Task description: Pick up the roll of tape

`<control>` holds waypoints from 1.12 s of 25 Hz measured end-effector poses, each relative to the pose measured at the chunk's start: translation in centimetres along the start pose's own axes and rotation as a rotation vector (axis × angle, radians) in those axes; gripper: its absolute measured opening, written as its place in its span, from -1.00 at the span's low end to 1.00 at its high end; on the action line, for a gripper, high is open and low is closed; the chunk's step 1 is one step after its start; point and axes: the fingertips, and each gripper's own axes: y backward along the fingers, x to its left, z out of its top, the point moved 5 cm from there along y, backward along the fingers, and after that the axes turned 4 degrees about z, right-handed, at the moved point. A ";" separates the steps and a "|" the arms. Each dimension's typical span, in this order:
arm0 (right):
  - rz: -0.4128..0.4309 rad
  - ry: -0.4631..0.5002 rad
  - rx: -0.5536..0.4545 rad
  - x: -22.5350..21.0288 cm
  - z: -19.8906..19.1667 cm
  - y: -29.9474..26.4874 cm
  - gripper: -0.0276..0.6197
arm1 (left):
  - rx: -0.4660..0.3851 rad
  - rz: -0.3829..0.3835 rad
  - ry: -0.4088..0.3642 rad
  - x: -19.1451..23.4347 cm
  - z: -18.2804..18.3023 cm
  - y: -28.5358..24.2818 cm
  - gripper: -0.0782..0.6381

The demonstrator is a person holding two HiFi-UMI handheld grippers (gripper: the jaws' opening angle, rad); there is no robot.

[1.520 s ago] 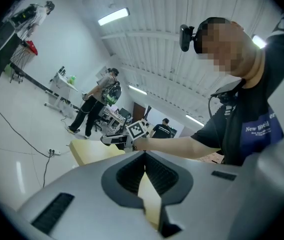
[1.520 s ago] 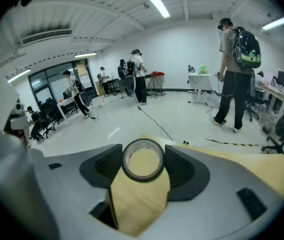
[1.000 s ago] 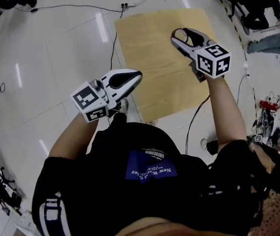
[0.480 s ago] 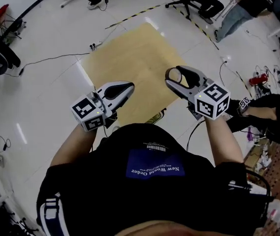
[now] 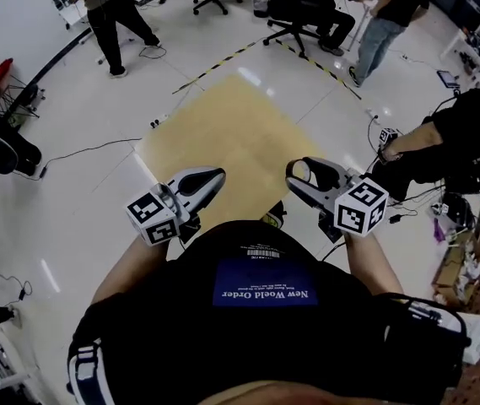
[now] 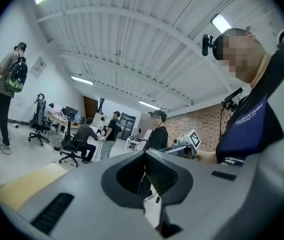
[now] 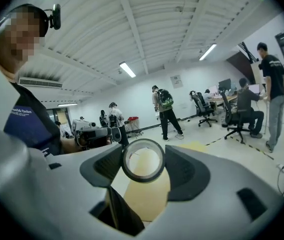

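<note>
The roll of tape [image 7: 142,179] is a thin pale ring with a dark edge, standing upright between the jaws of my right gripper [image 7: 142,160], which is shut on it. From the head view the roll [image 5: 298,175] sits at the tip of the right gripper [image 5: 304,174], held level in front of my chest. My left gripper [image 5: 208,180] is held beside it, apart from the roll. In its own view the left gripper [image 6: 144,156] has its jaws together with nothing between them.
A tan board [image 5: 231,133] lies on the glossy white floor below the grippers. A striped line [image 5: 223,62] crosses the floor behind it. Several people stand or sit around, with office chairs [image 5: 294,19] at the back and cables [image 5: 79,154] at the left.
Both grippers have risen and come back toward my body, off the board. The roll has stayed in the right gripper's jaws. The head view now takes in more of the room.
</note>
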 end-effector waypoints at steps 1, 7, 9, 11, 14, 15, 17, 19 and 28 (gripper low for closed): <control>0.009 -0.001 0.000 0.1 -0.3 0.2 -0.11 | 0.002 0.006 0.000 -0.1 0.0 0.1 -0.76; 0.029 0.035 -0.013 -0.1 0.1 0.3 -0.11 | -0.001 0.030 -0.008 -0.5 -0.4 0.5 -0.76; 0.042 0.053 -0.012 0.0 0.7 -0.3 -0.11 | -0.004 0.037 -0.013 -0.4 -0.3 0.8 -0.76; 0.056 0.066 -0.010 0.2 1.0 -1.0 -0.11 | -0.010 0.048 -0.009 -0.2 -0.1 1.1 -0.76; 0.070 0.074 -0.013 0.3 1.3 -1.4 -0.11 | -0.021 0.065 0.000 0.0 -0.1 1.5 -0.76; 0.073 0.076 -0.015 0.3 1.3 -1.4 -0.11 | -0.024 0.068 0.001 0.0 -0.2 1.6 -0.76; 0.077 0.079 -0.018 0.2 1.5 -1.3 -0.11 | -0.031 0.070 -0.004 0.1 -0.2 1.6 -0.76; 0.083 0.083 -0.020 0.0 1.9 -1.3 -0.11 | -0.033 0.080 -0.005 0.1 -0.1 1.6 -0.76; 0.109 0.097 -0.024 0.1 2.5 -1.7 -0.11 | -0.048 0.113 0.004 0.2 0.2 2.0 -0.76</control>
